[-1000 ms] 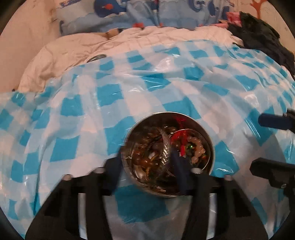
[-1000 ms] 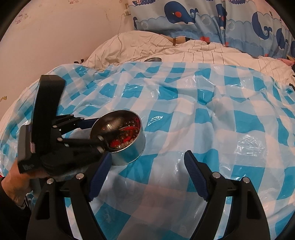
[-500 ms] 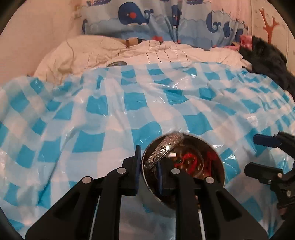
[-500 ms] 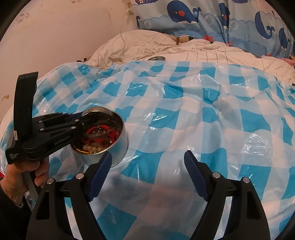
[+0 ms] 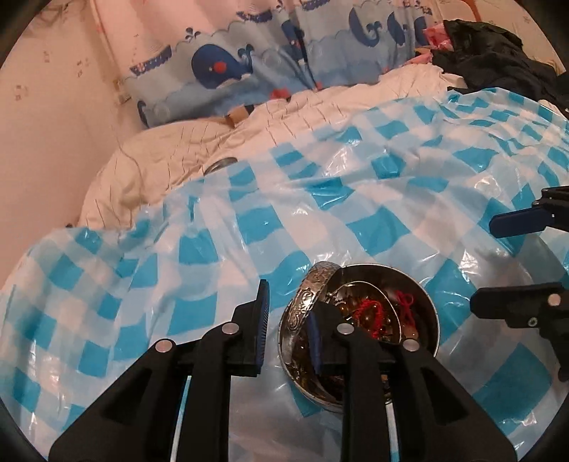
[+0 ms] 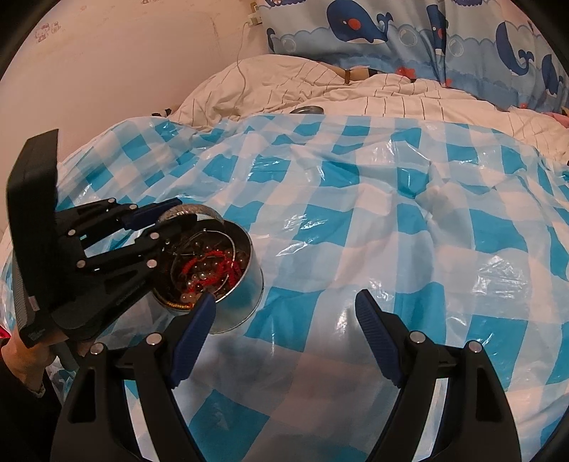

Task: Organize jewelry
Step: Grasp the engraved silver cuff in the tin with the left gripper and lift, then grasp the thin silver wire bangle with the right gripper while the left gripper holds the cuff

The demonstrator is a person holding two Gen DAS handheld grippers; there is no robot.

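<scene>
Lifting an engraved silver bangle (image 5: 310,297) out of the metal tin (image 5: 432,312) on the bed: left hand-held gripper (image 5: 288,332) looks released around it, right hand-held gripper (image 6: 284,332) released, idle. Next: clench, then raise clear.

Blue-and-white checks under a silver tin of red and pearly jewelry

A glossy plastic sheet (image 6: 355,199) is showing sky-blue and white checks; the round tin (image 6: 236,298) is gleaming silver, holding red cord (image 5: 370,309), pale pearly beads (image 6: 193,284) and an embossed silver bangle (image 5: 309,298). Both tools, left (image 5: 288,330) and right (image 6: 284,341), are showing black frames with dark blue ribbed pads. The duvet (image 6: 355,92) is showing cream with thin dark grid lines; the whale-print fabric (image 6: 391,32) is showing navy whales on light blue.
</scene>
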